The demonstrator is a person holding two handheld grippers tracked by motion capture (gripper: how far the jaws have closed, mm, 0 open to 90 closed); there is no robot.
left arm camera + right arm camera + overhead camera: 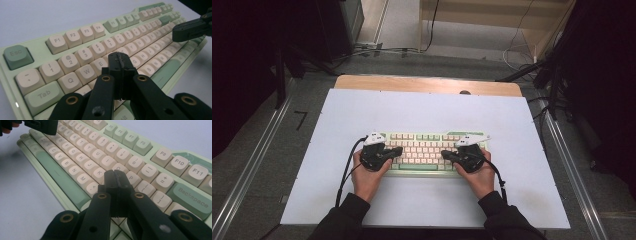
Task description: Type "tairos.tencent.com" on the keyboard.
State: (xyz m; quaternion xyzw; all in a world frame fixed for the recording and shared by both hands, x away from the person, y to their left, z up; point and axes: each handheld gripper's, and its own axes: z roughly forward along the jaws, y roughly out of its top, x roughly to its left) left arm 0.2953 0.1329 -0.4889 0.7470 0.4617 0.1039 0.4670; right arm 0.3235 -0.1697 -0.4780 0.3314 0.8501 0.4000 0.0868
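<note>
The keyboard [432,150] lies mid-table [422,107]. The left claw [398,149] hovers over its nine o'clock end, the right claw [446,154] over its three o'clock end; both are closed tight and hold nothing, tips pointing toward each other.

The keyboard [427,150] lay on the counter [422,107], left tool [396,151] over its left end, right tool [448,154] over its right.

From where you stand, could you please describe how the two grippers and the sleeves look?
Left gripper and right gripper are black, each topped by a whitish three-cornered plate, with brass-ringed pivots and a black cable. The sleeves are dark.
</note>
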